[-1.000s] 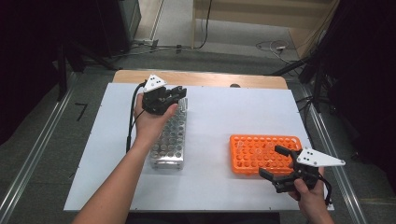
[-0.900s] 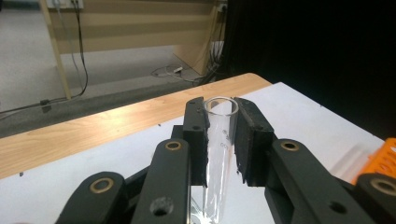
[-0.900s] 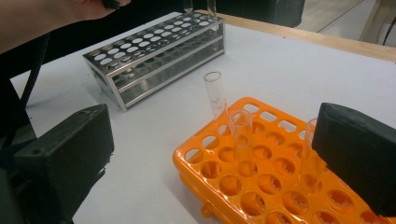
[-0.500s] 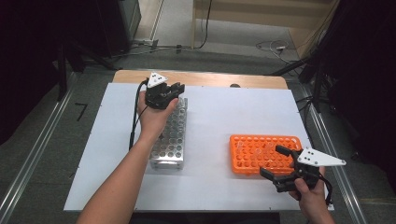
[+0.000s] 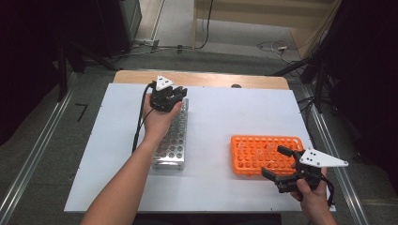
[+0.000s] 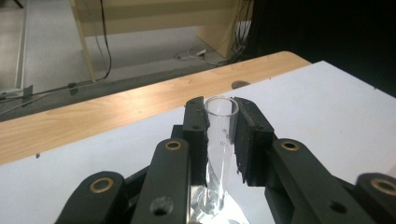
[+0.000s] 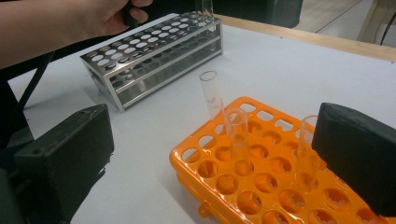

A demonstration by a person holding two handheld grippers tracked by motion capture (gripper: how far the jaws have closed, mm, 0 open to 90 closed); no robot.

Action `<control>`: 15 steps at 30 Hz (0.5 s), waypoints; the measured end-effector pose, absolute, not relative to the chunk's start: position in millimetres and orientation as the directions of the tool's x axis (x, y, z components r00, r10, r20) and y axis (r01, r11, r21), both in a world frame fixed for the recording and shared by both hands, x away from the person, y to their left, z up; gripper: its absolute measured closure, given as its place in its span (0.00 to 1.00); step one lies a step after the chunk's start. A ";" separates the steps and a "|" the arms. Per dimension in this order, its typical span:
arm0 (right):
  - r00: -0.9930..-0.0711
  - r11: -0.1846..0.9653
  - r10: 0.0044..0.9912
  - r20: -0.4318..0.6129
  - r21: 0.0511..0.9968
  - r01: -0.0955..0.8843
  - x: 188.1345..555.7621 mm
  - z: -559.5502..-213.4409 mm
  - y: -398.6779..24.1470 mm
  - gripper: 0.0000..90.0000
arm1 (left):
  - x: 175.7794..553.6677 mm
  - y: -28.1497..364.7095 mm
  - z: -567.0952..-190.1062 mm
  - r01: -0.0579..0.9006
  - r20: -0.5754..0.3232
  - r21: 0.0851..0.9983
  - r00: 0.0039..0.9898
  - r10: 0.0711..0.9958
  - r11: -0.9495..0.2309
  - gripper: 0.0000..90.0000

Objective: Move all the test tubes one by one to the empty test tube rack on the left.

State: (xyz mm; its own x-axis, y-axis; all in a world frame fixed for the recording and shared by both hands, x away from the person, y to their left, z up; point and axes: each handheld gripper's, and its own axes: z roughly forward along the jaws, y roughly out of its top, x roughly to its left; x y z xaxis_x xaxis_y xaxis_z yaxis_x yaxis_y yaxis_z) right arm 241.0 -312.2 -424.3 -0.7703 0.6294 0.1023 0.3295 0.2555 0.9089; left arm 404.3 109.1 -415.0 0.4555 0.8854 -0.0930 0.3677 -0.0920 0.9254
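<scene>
At the upper left of the high view, the left gripper is pinching a clear glass test tube between its pads and lowering it toward the far end of the metal rack. In the left gripper view the tube is standing slightly tilted in the centre of the frame, its foot at or just inside a hole of the rack; whether it is seated cannot be told. The step in hand appears to be moving tubes from the orange rack into the metal one. The next move likely calls for straightening the tube, sinking it fully, then spreading the jaws. At the lower right of the high view, the right gripper is waiting with its jaws spread wide over the near corner of the orange rack, gripping nothing. In the right gripper view three more tubes are standing in that rack. The white table between the racks is posing no obstacle.
</scene>
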 end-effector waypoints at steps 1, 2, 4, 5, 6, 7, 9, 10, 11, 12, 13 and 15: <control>-0.771 0.257 0.629 0.101 0.909 0.329 241.2 -424.4 -312.2 0.00 | 404.0 108.7 -415.6 0.369 -0.087 0.924 0.456 0.886 -0.099 0.84; -0.771 0.258 0.629 0.098 0.909 0.326 241.5 -424.6 -312.1 0.00 | 403.6 108.2 -416.2 0.370 -0.083 0.923 0.455 0.886 -0.104 0.84; -0.772 0.259 0.628 0.096 0.910 0.324 241.6 -424.8 -311.6 0.00 | 403.0 107.7 -417.5 0.376 -0.076 0.920 0.456 0.887 -0.114 0.85; -0.772 0.260 0.628 0.097 0.909 0.326 241.4 -424.8 -311.2 0.00 | 402.8 107.7 -418.4 0.381 -0.072 0.917 0.452 0.889 -0.119 0.84; -0.772 0.260 0.629 0.097 0.909 0.326 241.2 -424.9 -310.9 0.00 | 402.7 107.3 -419.7 0.385 -0.073 0.915 0.449 0.891 -0.119 0.84; -0.772 0.262 0.628 0.096 0.908 0.326 241.2 -425.0 -310.6 0.00 | 402.8 106.9 -420.9 0.391 -0.072 0.912 0.448 0.891 -0.123 0.84; -0.773 0.262 0.627 0.096 0.908 0.326 241.2 -425.2 -310.2 0.00 | 402.2 105.7 -423.1 0.399 -0.068 0.907 0.452 0.890 -0.133 0.84; -0.771 0.262 0.629 0.098 0.907 0.329 241.1 -425.2 -310.2 0.00 | 402.0 105.2 -424.1 0.400 -0.063 0.906 0.453 0.890 -0.139 0.84; -0.771 0.263 0.629 0.097 0.907 0.328 241.2 -425.3 -310.2 0.00 | 401.7 104.7 -424.9 0.403 -0.063 0.904 0.454 0.889 -0.142 0.84; -0.771 0.263 0.629 0.096 0.908 0.327 241.3 -425.3 -310.2 0.00 | 401.5 104.4 -425.6 0.404 -0.058 0.903 0.453 0.889 -0.147 0.84; -0.771 0.262 0.630 0.096 0.908 0.328 241.2 -425.3 -310.2 0.00 | 401.4 104.1 -426.1 0.406 -0.057 0.902 0.452 0.890 -0.148 0.84; -0.771 0.263 0.630 0.095 0.908 0.327 240.9 -425.2 -309.9 0.00 | 401.8 104.0 -426.6 0.411 -0.062 0.900 0.451 0.890 -0.146 0.84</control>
